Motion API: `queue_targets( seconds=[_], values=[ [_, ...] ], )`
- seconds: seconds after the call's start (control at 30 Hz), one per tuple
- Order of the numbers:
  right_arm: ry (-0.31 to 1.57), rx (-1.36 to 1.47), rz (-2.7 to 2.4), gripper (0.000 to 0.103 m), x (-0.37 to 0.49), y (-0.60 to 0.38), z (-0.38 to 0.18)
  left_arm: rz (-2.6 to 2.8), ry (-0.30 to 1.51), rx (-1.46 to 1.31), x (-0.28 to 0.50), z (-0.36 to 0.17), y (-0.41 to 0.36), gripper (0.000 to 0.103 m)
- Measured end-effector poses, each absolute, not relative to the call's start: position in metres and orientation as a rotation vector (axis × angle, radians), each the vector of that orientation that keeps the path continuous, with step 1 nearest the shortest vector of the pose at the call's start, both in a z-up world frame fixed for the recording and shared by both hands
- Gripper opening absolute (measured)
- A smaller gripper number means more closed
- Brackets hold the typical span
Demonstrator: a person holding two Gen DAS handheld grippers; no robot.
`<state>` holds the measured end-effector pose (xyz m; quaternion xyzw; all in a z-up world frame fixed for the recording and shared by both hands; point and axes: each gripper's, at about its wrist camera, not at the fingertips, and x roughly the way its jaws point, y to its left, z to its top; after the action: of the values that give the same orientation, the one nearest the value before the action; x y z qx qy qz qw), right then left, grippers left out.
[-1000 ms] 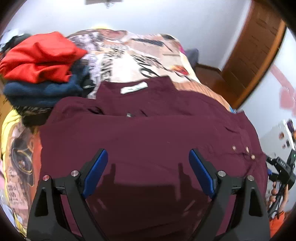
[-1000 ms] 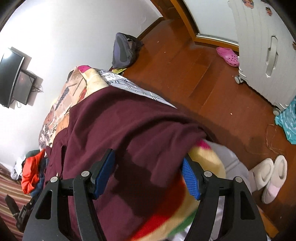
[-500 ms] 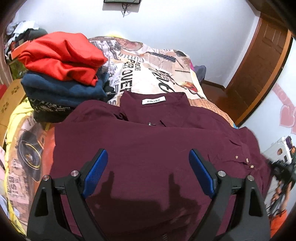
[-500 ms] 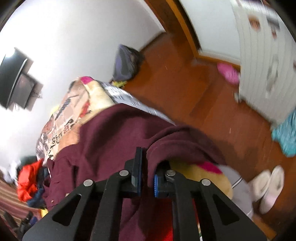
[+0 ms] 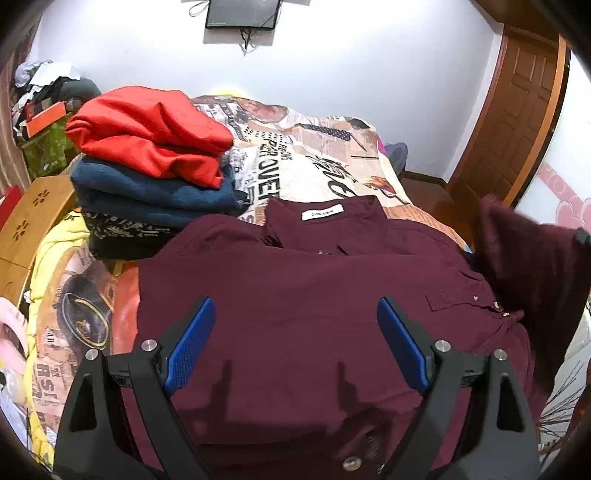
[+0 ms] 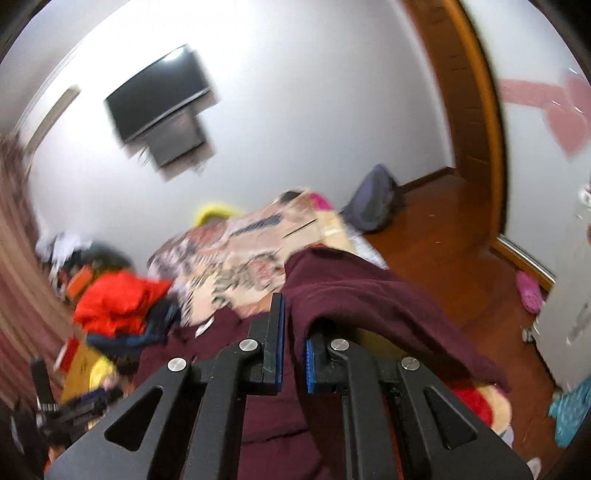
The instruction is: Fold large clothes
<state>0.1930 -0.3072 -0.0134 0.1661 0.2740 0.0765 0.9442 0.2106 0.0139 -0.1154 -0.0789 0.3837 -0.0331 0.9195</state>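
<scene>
White walls and a wooden door (image 5: pixel 517 122) enclose the left wrist view, with a screen (image 5: pixel 242 13) mounted at top centre. Bed (image 5: pixel 317 147), covered in a printed spread, fills the middle. Shirt (image 5: pixel 314 295), maroon, lies spread flat across the lower centre, its collar and white label (image 5: pixel 322 214) toward the top of the frame and a buttoned cuff at right. Pile (image 5: pixel 147 162) of folded clothes, red over navy over a dark print, sits at upper left, just beside the shirt's shoulder. Left gripper (image 5: pixel 295 343) hovers over the shirt front, jaws spread wide and released, nothing between the blue pads. At the right edge a lifted, blurred part of the shirt rises off the bed.

Right wrist view, blurred: white wall with the screen (image 6: pixel 159 99) at upper left, wooden floor (image 6: pixel 443 251) and a grey bag (image 6: pixel 373 203) at right. Right gripper (image 6: pixel 293 347), lower centre, is clenched on a fold of the shirt (image 6: pixel 369 295), whose cloth drapes from the jaws toward the right. Pile (image 6: pixel 118 302) shows at left.
</scene>
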Motion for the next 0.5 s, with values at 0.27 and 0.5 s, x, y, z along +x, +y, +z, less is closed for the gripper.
queue_targets(
  seconds=[0.27,0.5],
  values=[
    [0.819,0.258,0.264,0.008,0.21,-0.255,-0.08,-0.062,0.803,-0.162,0.197,-0.12,0.026,0.089],
    [0.955,0.195,0.285,0.008,0.202,-0.24,-0.111,-0.068,0.823,-0.127,0.194,-0.125,0.01,0.089]
  ],
)
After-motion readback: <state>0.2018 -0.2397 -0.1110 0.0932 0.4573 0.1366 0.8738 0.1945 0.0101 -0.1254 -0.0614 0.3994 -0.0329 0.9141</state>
